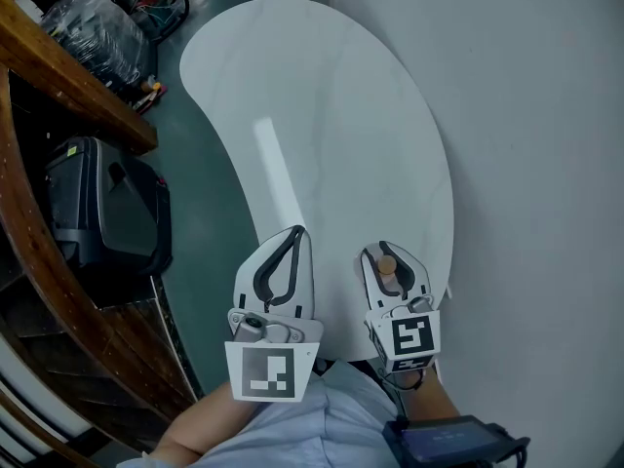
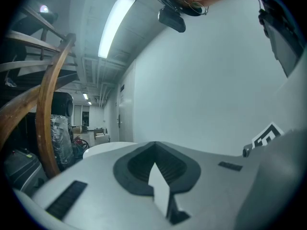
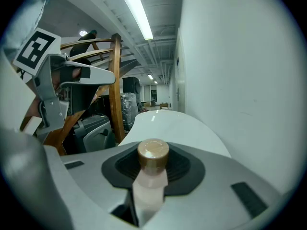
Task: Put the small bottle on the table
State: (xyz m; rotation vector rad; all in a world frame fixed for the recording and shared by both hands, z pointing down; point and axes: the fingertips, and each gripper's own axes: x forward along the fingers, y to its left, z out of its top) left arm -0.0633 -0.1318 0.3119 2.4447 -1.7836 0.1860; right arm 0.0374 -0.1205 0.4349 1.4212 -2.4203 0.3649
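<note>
The left gripper [image 1: 295, 234] is held over the near end of the desk [image 1: 322, 115]. Its fingers [image 2: 96, 182] are closed tip to tip, and nothing is gripped between them.

Just to its right, over the same end of the desk and close to the desk's near edge, the right gripper [image 1: 392, 253] is seen. Its fingers [image 3: 218, 188] are partly open and pressed against the bottle [image 3: 150, 178]. The bottle is clamped upright by its pale body just below the brown cap [image 3: 153, 153]. Whether its base touches the desk cannot be told.

The bottle is judged to be light and stiff, probably plastic, so only a modest squeeze should be needed. Its smooth sides may slip through the pads if the grip is loosened before the base is seated. Being narrow and tall, it could be tipped by a sideways nudge on release. The body under the cap is judged the right place for a hold, with the base left free to be set flat on the desk.
</note>
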